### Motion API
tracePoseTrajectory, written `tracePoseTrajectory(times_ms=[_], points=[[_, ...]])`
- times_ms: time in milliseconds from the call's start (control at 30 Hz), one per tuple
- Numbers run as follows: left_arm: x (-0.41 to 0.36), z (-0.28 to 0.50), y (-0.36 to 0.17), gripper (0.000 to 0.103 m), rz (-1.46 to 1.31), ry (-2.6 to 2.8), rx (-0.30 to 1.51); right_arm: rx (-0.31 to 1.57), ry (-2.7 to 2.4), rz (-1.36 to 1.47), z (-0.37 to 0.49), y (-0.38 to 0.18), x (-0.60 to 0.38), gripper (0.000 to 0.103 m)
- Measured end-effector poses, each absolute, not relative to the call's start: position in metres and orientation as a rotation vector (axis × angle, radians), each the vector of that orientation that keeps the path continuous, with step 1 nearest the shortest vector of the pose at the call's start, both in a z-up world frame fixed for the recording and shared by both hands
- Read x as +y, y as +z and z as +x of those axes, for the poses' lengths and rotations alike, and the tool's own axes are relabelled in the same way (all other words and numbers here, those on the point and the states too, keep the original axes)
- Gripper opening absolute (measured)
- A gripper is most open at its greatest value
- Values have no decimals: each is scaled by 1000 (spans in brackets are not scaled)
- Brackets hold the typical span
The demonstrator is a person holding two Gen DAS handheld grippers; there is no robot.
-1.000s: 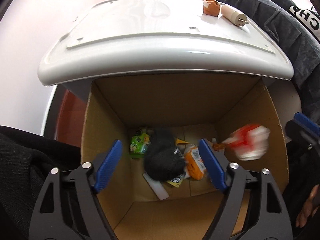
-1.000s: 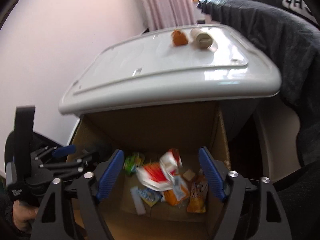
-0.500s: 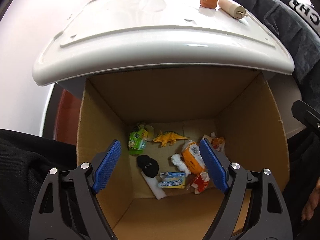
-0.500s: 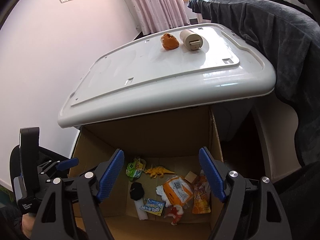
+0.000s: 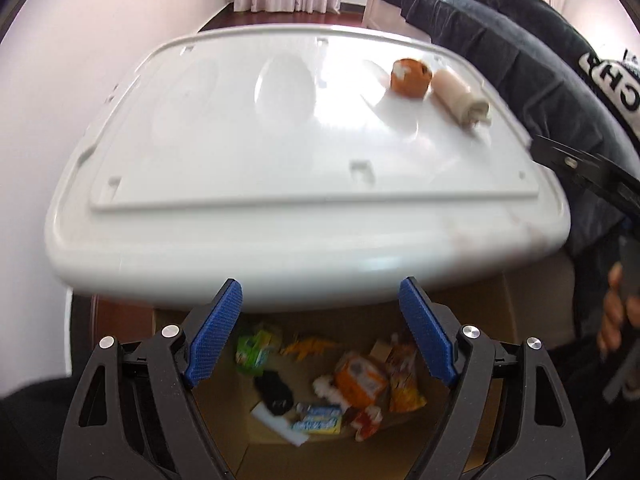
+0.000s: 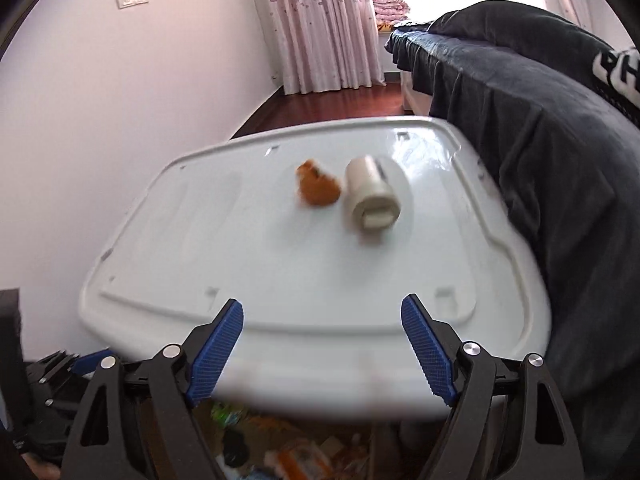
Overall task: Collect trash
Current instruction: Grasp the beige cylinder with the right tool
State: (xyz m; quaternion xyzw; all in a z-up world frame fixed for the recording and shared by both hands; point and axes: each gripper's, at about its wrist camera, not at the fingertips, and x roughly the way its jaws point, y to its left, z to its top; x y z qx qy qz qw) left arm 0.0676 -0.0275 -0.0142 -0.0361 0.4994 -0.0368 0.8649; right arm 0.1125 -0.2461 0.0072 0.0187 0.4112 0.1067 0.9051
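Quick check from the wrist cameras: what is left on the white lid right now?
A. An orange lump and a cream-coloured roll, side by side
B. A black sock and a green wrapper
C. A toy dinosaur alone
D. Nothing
A: the orange lump and the cream roll lie next to each other on the white lid, while the wrappers and other bits sit down in the cardboard box.

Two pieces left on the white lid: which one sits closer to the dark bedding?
The cream cylinder; the orange crumpled piece lies on its far side, toward the wall.
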Motion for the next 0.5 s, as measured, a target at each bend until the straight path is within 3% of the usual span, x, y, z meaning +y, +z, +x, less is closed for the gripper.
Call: tracePoseTrajectory(times_ms=[200, 500], points=[[-27, 83, -11, 79, -53, -33, 986, 907, 197, 48, 193, -2, -251, 80], [-19, 93, -30, 79, -120, -35, 1042, 1015, 189, -8, 268, -36, -238, 80]])
